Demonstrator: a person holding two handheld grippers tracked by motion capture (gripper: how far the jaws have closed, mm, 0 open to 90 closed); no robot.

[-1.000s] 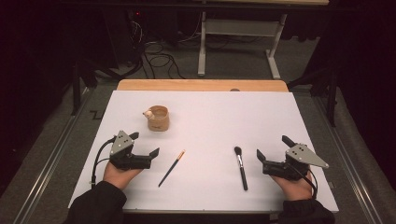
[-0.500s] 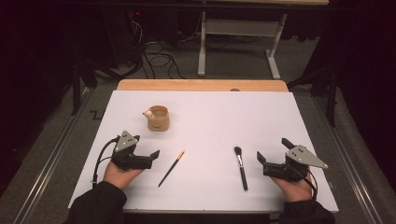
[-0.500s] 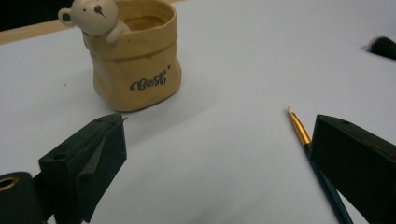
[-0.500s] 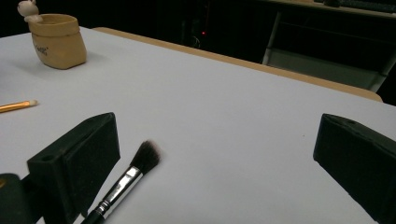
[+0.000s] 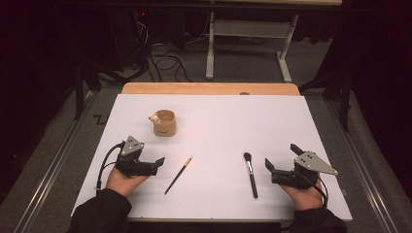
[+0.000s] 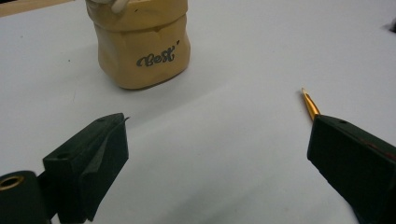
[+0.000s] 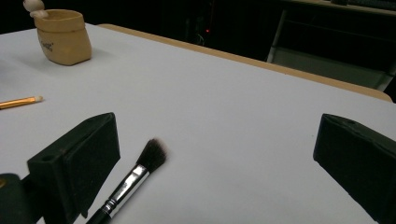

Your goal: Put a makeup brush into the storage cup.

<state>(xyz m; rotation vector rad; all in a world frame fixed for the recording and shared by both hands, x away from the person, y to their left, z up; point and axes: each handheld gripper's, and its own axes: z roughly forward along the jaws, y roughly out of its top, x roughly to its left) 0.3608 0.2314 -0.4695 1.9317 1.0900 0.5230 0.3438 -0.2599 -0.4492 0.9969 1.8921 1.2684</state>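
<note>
Jaws, left gripper (image 5: 156,163): stood wide apart with nothing between them; matte black, blocky pads with bevelled tips, low over the surface beside the thin brush.
Jaws, right gripper (image 5: 268,167): likewise spread wide and holding nothing; same black wedge-shaped pads, set just right of the makeup brush.
Thin brush (image 5: 178,174): slim dark stick with a gold-coloured band and a small pale tip, lying flat and slanted on the surface, just right of the left gripper; its gold end showed past one jaw in the left gripper view (image 6: 310,104).
Makeup brush (image 5: 250,173): black handle, shiny silver metal collar, soft dark bristles fanned into a rounded tuft; lay flat, bristles pointing away from the person, close to the right gripper's jaws (image 7: 133,179).
Cup (image 5: 164,123): tan, sack-shaped pot with soft creased sides and a small pale knob at the rim, standing upright toward the far left, apart from both brushes.
Writing on cup: a dark cursive word on its side (image 6: 158,56), letters not clear enough to read.
Surface (image 5: 218,126): smooth, plain white sheet over a light wooden top whose edge showed at the far side.
</note>
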